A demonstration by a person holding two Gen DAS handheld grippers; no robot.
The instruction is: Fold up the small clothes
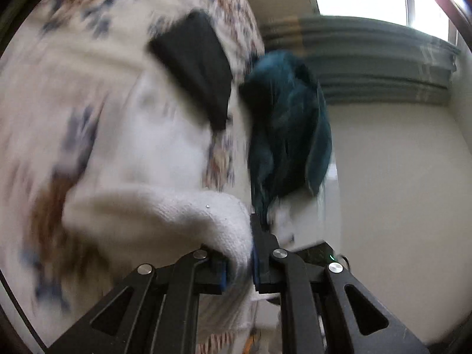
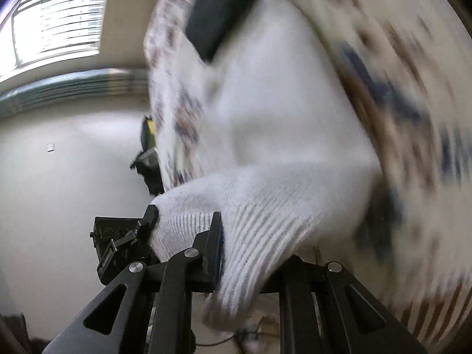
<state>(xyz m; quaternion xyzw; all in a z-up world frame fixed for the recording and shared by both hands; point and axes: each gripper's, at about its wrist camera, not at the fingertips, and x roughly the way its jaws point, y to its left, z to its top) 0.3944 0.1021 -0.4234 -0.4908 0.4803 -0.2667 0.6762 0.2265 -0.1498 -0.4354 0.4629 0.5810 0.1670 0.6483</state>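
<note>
A white knitted garment hangs stretched between my two grippers, lifted off a patterned cloth surface. My left gripper is shut on one white edge of it. My right gripper is shut on its ribbed hem; the right finger is hidden by the knit. A folded black garment lies on the surface beyond the white one, and shows in the right wrist view. The left gripper's tip shows in the right wrist view, at the garment's other corner. Both views are motion blurred.
A teal garment lies bunched at the surface's edge. Behind are a pale wall, a grey-green curtain and a bright window. A dark object with yellow sits past the surface edge.
</note>
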